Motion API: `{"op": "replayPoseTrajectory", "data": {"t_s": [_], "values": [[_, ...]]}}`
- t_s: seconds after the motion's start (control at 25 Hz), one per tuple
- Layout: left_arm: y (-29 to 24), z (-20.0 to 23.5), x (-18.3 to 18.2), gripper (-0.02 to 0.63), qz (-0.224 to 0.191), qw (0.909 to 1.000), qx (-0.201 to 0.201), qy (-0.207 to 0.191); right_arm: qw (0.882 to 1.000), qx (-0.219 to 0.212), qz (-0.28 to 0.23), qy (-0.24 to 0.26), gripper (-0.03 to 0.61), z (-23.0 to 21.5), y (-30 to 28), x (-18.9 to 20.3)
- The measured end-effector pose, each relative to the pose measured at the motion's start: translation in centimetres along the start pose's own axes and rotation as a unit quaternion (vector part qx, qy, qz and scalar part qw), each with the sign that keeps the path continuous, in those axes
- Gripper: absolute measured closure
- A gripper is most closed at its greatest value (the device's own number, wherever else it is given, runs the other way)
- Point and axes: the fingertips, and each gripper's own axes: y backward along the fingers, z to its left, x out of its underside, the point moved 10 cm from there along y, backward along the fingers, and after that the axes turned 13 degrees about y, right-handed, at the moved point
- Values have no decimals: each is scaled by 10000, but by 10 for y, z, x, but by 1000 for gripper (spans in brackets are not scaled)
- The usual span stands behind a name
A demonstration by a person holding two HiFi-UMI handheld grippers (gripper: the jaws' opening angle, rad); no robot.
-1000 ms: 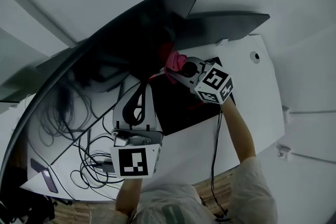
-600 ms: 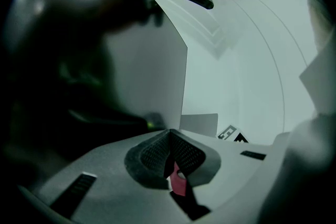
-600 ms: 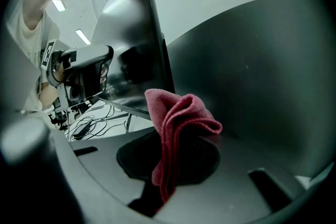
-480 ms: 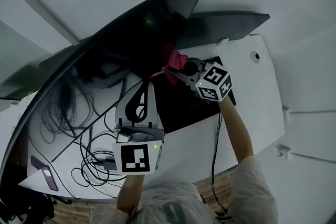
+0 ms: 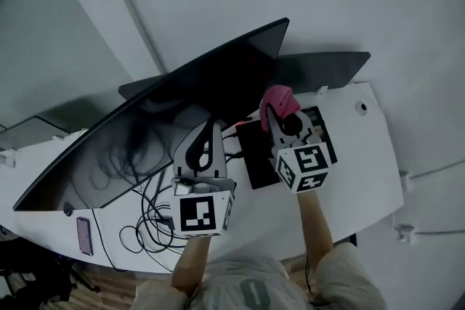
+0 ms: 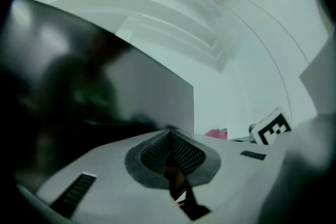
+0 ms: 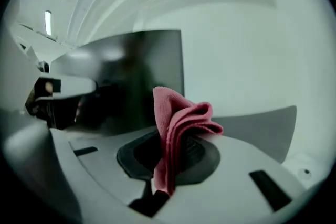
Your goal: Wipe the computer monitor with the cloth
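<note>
A wide dark computer monitor point(image 5: 145, 131) stands on the white desk point(image 5: 363, 178), its right end near the wall. My right gripper point(image 5: 274, 112) is shut on a pink cloth point(image 5: 280, 102), held just off the monitor's lower right part. In the right gripper view the folded cloth point(image 7: 176, 128) sticks up between the jaws with the monitor point(image 7: 131, 76) behind it. My left gripper point(image 5: 209, 125) is shut with nothing in it, its tips close to the screen's lower edge. The left gripper view shows the screen point(image 6: 100, 86) filling the left half.
A black pad point(image 5: 258, 156) lies on the desk under the right gripper. Tangled black cables point(image 5: 149, 218) spread at the front left, beside a phone point(image 5: 84, 236). A second dark panel point(image 5: 327, 69) leans behind the monitor's right end. The desk's front edge is near the person.
The head camera has pulled back and up, showing more wall. My right gripper with the cloth has come slightly away from the screen, rightward; the left gripper stays near the lower edge.
</note>
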Motion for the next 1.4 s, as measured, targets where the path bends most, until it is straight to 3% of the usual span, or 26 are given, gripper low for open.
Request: {"op": "replayPoseTrajectory", "data": {"t_s": [0.2, 0.4, 0.56, 0.8, 1.4], "values": [[60, 5, -27, 598, -280, 9990, -263, -228, 9915, 137, -1173, 545, 525, 76, 60, -85], [128, 10, -39, 598, -513, 9960, -631, -360, 9822, -213, -1710, 745, 525, 156, 105, -116], [175, 9, -41, 598, -735, 9925, -878, -433, 9816, -620, -1668, 693, 525, 198, 127, -108], [214, 15, -30, 598, -649, 9888, -1280, -409, 9788, -1152, -1459, 861, 525, 228, 139, -95], [216, 10, -31, 598, -739, 9866, -1375, -469, 9792, -1254, -1422, 716, 525, 222, 142, -96]]}}
